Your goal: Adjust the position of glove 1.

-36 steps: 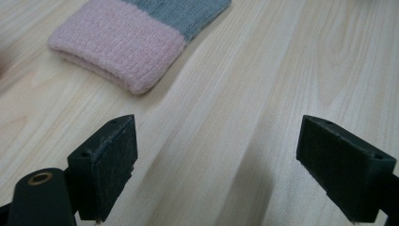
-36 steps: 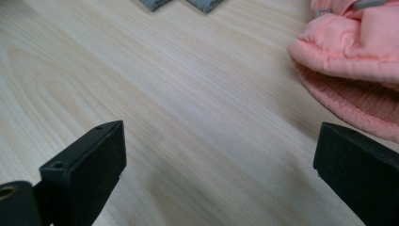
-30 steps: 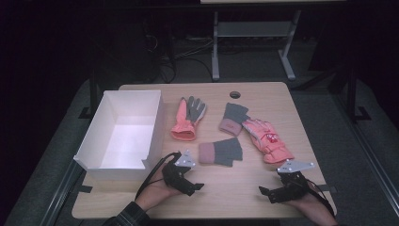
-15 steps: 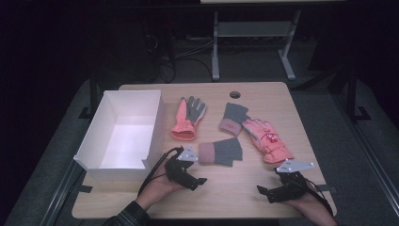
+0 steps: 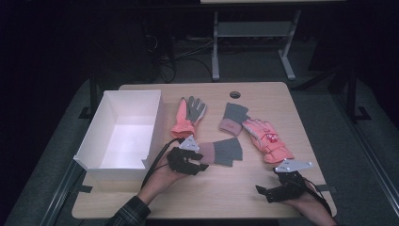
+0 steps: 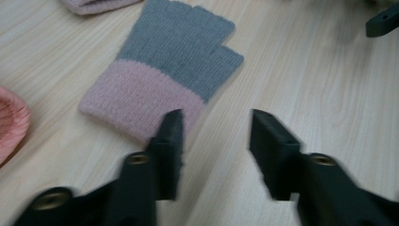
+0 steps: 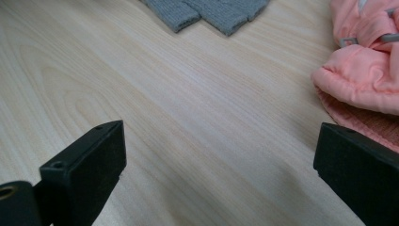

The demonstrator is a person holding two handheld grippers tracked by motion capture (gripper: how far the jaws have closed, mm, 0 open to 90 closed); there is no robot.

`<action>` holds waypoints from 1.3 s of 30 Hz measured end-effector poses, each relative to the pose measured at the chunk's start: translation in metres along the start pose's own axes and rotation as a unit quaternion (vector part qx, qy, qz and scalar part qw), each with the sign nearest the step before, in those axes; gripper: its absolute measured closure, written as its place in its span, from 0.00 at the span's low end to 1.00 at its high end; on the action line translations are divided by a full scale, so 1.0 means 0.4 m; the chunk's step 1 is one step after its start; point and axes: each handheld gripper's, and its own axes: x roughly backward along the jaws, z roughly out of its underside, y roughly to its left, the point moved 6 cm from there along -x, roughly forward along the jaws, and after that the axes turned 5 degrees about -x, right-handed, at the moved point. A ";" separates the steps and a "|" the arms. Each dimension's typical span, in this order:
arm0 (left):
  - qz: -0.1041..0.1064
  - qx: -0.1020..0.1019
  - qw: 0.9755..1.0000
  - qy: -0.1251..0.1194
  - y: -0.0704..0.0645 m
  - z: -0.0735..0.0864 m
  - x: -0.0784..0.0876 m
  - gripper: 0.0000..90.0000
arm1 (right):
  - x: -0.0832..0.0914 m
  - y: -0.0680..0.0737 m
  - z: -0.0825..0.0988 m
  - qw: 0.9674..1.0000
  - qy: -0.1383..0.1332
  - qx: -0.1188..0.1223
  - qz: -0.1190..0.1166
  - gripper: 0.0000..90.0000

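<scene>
**Lit worktop, dark surroundings**

In the high view the worktop point(image 5: 207, 188) was evenly lit from above while the room beyond its far edge stayed nearly black. The left gripper view was smeared by motion blur; the right gripper view was sharper, with soft shadows.

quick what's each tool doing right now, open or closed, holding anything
Left tool: jaws just been closing, gap remains, nothing gripped; one jaw at the pink cuff of the knit glove.
Right tool: wide open, holding nothing.
</scene>
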 end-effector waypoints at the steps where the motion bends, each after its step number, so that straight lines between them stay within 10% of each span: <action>1: 0.000 0.000 1.000 0.000 0.000 0.000 0.000 0.69 | 0.000 0.000 0.000 1.000 0.000 0.000 0.000 0.03; 8: -0.012 -0.005 1.000 0.003 0.036 -0.036 -0.013 0.99 | -0.001 0.001 -0.001 1.000 0.001 -0.001 -0.002 0.03; 28: -0.067 0.025 0.997 0.030 0.181 -0.077 -0.102 1.00 | -0.004 -0.001 0.002 1.000 0.004 -0.004 -0.002 0.03; 39: -0.079 0.041 0.995 0.052 0.203 -0.056 -0.135 1.00 | -0.005 -0.001 0.002 1.000 0.003 -0.004 -0.005 0.03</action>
